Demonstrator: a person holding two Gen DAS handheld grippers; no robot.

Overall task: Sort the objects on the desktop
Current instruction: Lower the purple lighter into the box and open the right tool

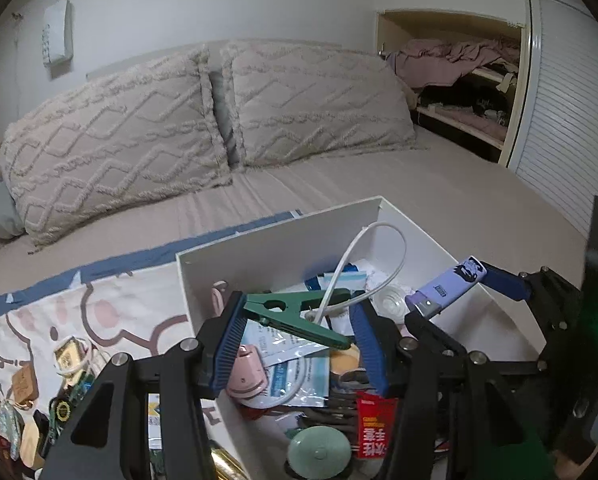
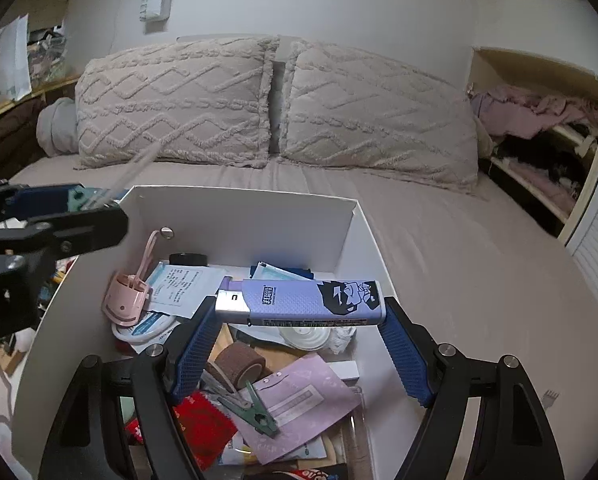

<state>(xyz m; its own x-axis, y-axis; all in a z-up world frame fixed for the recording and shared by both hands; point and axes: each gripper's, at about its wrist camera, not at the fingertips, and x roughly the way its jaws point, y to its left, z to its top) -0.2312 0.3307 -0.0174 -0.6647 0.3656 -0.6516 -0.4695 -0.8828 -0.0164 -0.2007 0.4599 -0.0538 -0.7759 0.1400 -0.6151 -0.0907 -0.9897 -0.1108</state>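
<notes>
My left gripper (image 1: 299, 310) is shut on a green clothespin (image 1: 295, 314), which lies across its blue pads above the white box (image 1: 259, 252). A white cable (image 1: 363, 248) loops up from the clip. My right gripper (image 2: 299, 306) is shut on a purple lighter (image 2: 299, 300), held lengthwise by its two ends over the same white box (image 2: 239, 216). The lighter (image 1: 447, 284) and right gripper (image 1: 453, 294) also show at the right of the left wrist view. In the right wrist view the left gripper (image 2: 79, 202) hovers at the box's left wall.
The box holds a pink eyelash curler (image 2: 127, 292), a brown tape roll (image 2: 237, 364), another green clothespin (image 2: 251, 408), a pink envelope (image 2: 299, 404) and packets. Loose trinkets (image 1: 27, 392) lie on a printed cloth left of it. Pillows (image 2: 171, 104) stand behind, shelves (image 2: 539, 128) at right.
</notes>
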